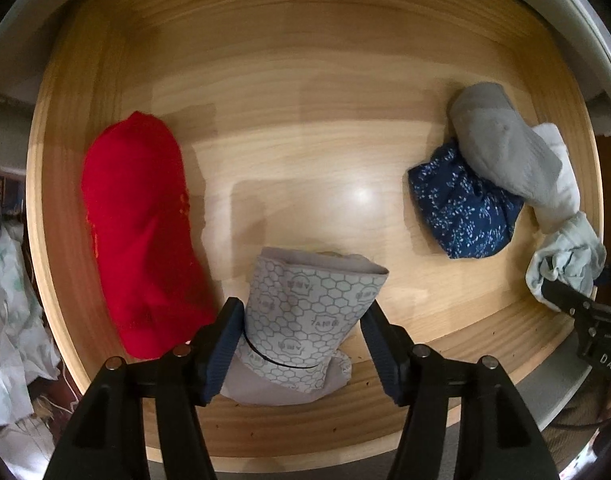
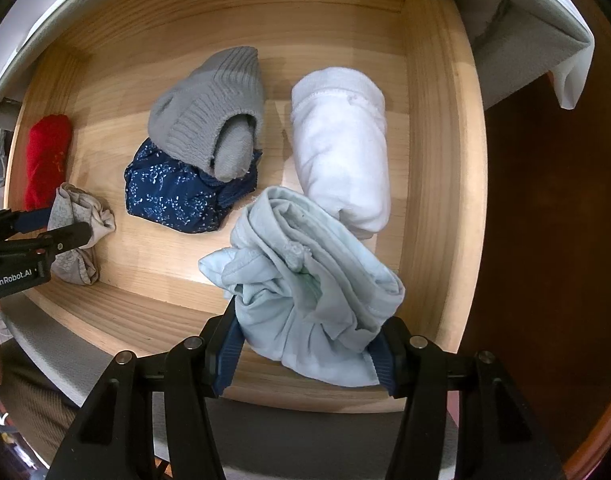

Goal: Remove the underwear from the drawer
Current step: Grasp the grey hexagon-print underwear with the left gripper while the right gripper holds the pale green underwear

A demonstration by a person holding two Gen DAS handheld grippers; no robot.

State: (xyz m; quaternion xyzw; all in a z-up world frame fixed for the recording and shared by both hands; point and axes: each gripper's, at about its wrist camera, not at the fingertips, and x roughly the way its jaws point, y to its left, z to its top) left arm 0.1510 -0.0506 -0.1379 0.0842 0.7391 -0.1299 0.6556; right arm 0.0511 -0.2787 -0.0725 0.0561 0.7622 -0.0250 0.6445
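An open wooden drawer (image 1: 305, 20) (image 2: 437, 160) lies below both grippers. A grey underwear roll printed with hexagons (image 1: 305, 304) (image 2: 77, 208) rests at the drawer's front wall. My left gripper (image 1: 301, 336) (image 2: 45, 224) straddles it, open, with a sliver of space at the right pad. A pale blue bunched underwear (image 2: 305, 280) (image 1: 565, 256) sits between the pads of my right gripper (image 2: 305, 352), which is shut on it near the drawer's front right corner. One right finger (image 1: 561, 296) shows in the left wrist view.
On the drawer floor lie a red folded garment (image 1: 137, 232) (image 2: 47, 160), a navy floral bundle (image 1: 465, 208) (image 2: 177, 196), a grey knit sock roll (image 1: 501, 140) (image 2: 209, 112) and a white roll (image 2: 341, 148). Crumpled cloth (image 1: 9, 300) lies outside the drawer's left side.
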